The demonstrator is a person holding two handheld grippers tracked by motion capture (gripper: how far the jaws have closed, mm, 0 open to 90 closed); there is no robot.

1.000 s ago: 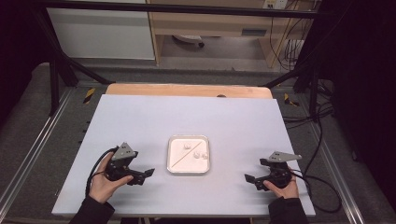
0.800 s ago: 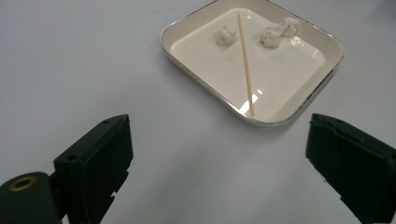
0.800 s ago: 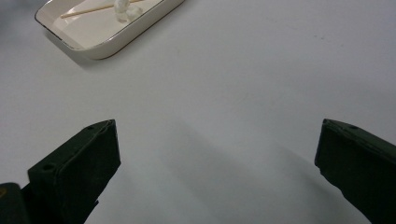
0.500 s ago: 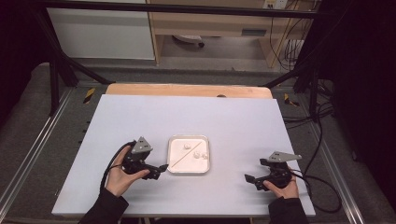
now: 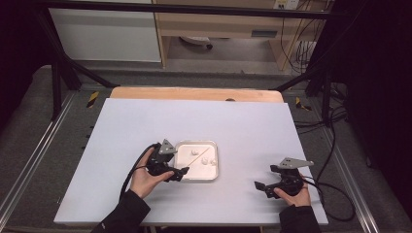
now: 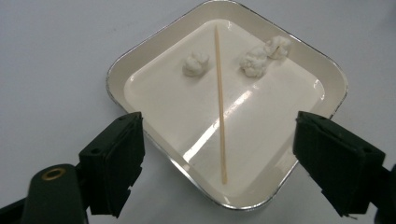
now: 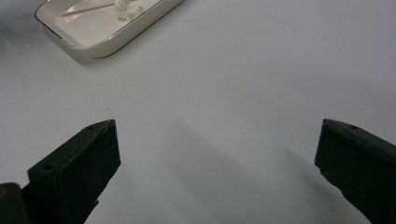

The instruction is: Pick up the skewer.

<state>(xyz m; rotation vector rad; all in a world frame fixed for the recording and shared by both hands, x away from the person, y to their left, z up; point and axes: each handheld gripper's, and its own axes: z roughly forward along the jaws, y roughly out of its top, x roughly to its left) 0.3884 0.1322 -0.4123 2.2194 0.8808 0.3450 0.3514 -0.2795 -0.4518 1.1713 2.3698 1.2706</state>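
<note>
Left hand-held gripper (image 5: 179,173) is sitting right at the near-left corner of the tray (image 5: 212,176), jaws spread wide and holding nothing. In the left gripper view the jaws are flanking the tray's (image 6: 140,51) near corner, one to either side. The skewer (image 6: 219,100) is lying flat inside the tray, running from the near corner toward the far rim. Three white lumps (image 6: 196,64) are resting in the far part of the tray, one on one side of the skewer, two on the other, none clearly touching it.

Over on the right, the other hand-held gripper (image 5: 262,187) is resting low on the desk (image 5: 243,121), well apart from the tray, jaws wide and holding nothing. Its own view is looking across bare desk (image 7: 233,93), with the tray (image 7: 100,39) off at the far left.
</note>
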